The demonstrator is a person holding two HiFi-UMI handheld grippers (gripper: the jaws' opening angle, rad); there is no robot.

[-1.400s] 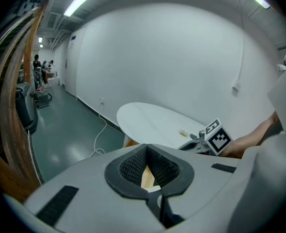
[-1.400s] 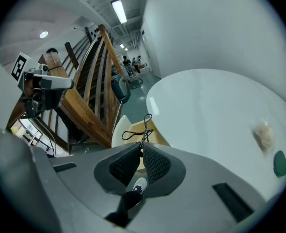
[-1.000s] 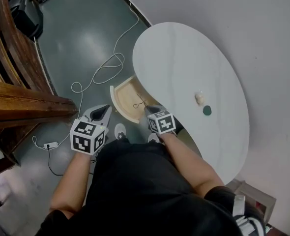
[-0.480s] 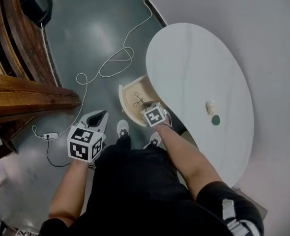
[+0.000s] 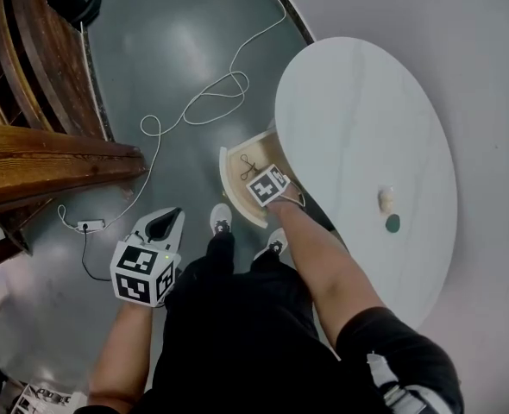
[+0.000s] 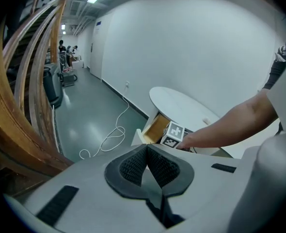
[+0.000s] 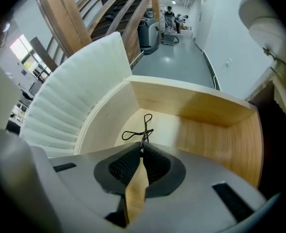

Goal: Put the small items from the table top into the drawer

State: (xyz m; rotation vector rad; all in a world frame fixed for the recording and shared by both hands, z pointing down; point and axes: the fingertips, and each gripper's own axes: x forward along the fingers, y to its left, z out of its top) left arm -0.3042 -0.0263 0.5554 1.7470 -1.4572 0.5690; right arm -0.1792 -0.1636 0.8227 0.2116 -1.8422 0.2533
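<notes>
My right gripper (image 5: 256, 172) hangs over the open wooden drawer (image 5: 235, 186) under the white oval table (image 5: 358, 119). It is shut on the tip of a thin black metal item with looped handles (image 7: 142, 129). The loops stick out past the right gripper (image 7: 141, 152) just above the drawer (image 7: 201, 130) floor. On the table top lie a small cream object (image 5: 386, 200) and a dark green disc (image 5: 393, 223). My left gripper (image 5: 165, 225) is shut and empty, low at the left over the floor, well apart from the drawer. The left gripper (image 6: 146, 150) view looks toward the table (image 6: 182, 106).
A white cable (image 5: 194, 110) loops across the grey floor beyond the drawer, ending at a power strip (image 5: 89, 226). Wooden stair railings (image 5: 47, 158) stand at the left. The person's shoes (image 5: 221, 220) are beside the drawer front. A white wall runs behind the table.
My right gripper has moved farther in over the drawer with the black item. The left gripper has drawn back toward the person, and the head view has shifted.
</notes>
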